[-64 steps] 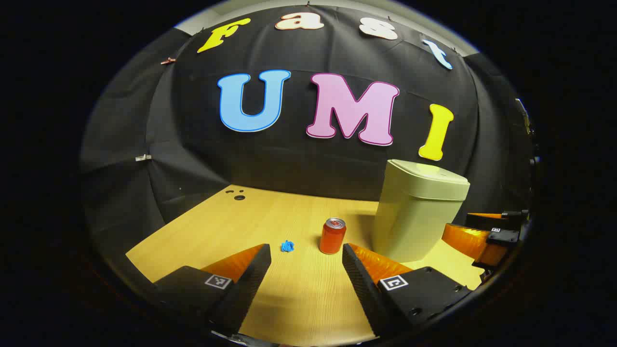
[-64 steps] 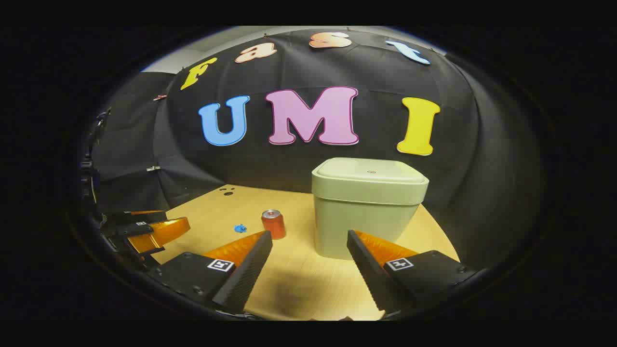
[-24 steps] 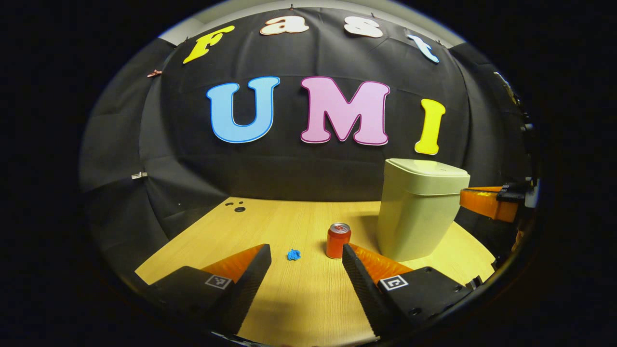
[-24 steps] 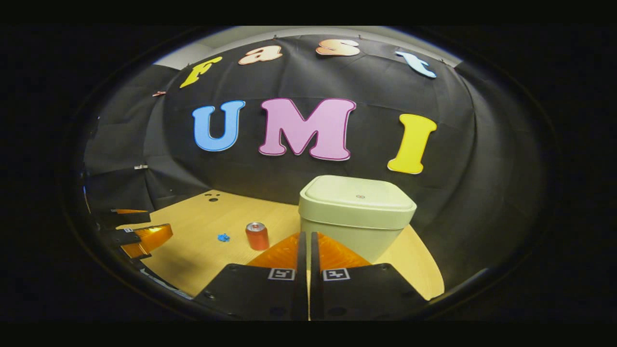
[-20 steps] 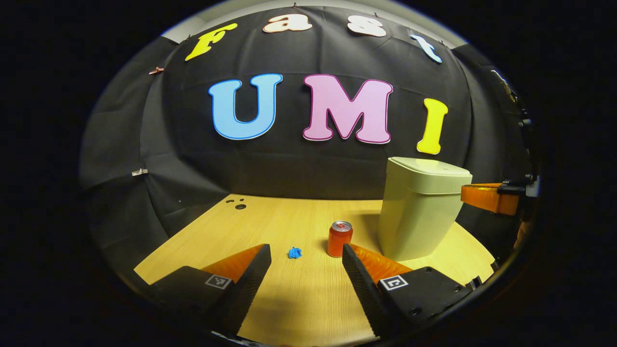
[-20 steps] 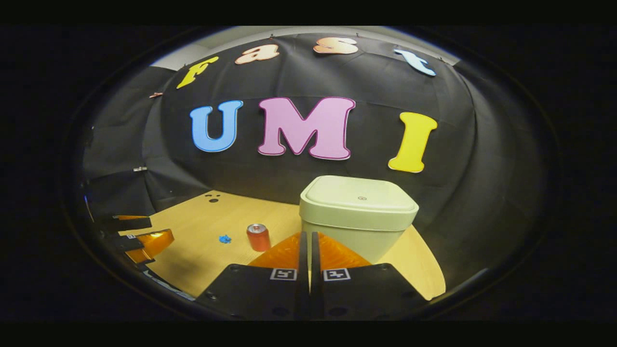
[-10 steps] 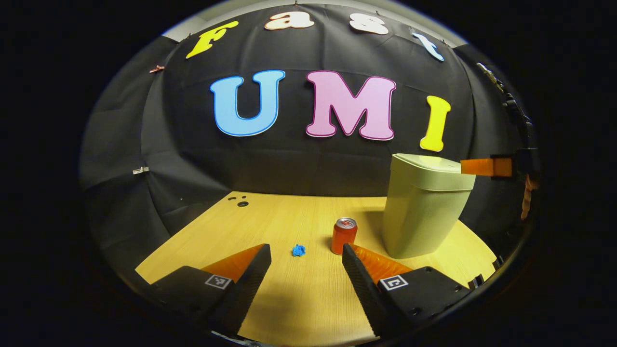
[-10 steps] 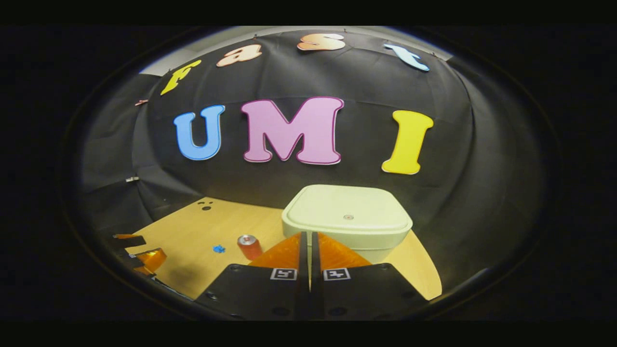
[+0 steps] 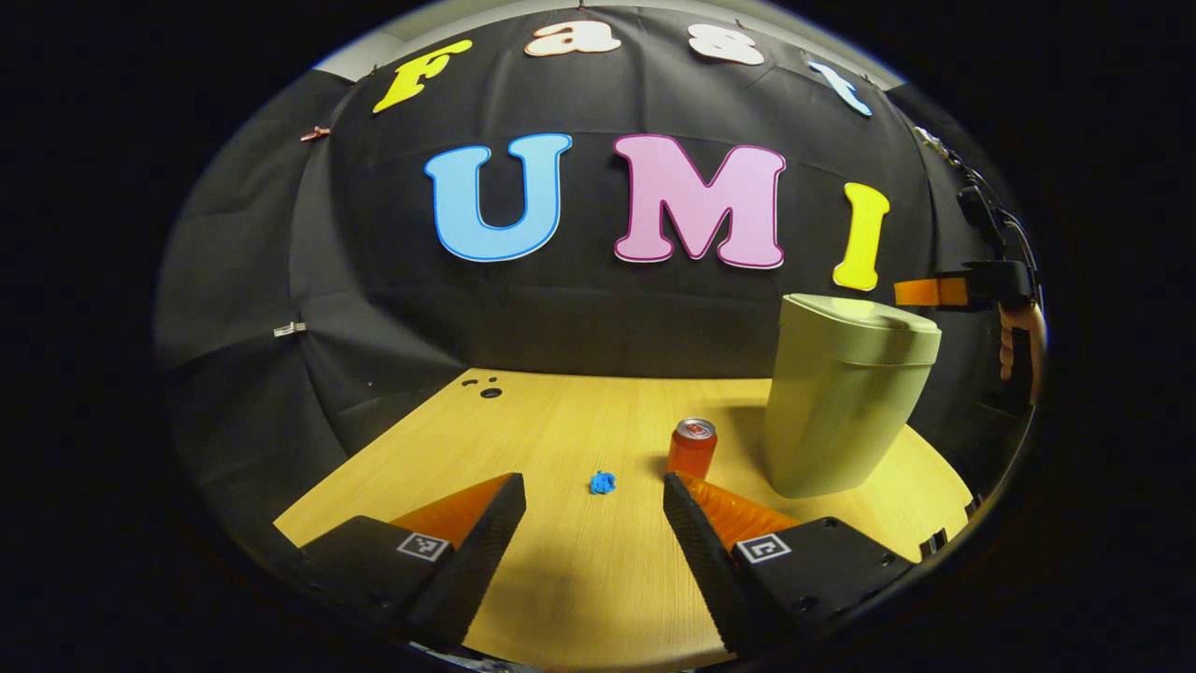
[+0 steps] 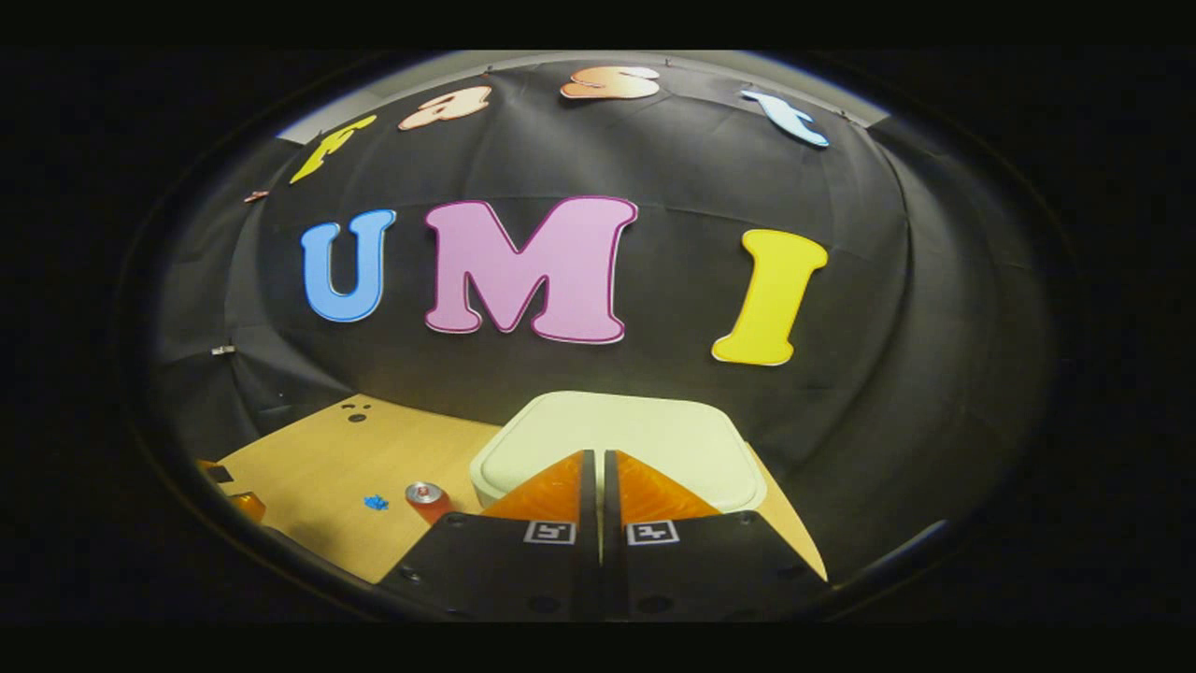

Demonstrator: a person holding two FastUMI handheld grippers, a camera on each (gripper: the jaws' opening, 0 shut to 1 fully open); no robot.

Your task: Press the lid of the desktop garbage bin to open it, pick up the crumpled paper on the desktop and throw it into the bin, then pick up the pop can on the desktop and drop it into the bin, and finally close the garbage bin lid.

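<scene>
- Wooden desktop (image 9: 561, 439), black cloth booth wall behind.
- Left gripper (image 9: 594, 495): jaws wide, empty, low over desktop.
- Crumpled paper (image 9: 603, 482) just beyond: light, soft, pinch anywhere.
- Pop can (image 9: 692, 448) beside bin (image 9: 846, 402): probably light, dentable; grip mid-body.
- Right gripper (image 10: 598, 467): jaws closed together, above lid (image 10: 645, 435); lid not yet open.

A black cloth wall (image 9: 579, 308) (creased, held by small clips (image 9: 290, 329)) stands behind a light wooden table (image 9: 561, 579) with some small holes (image 9: 490, 393).
</scene>
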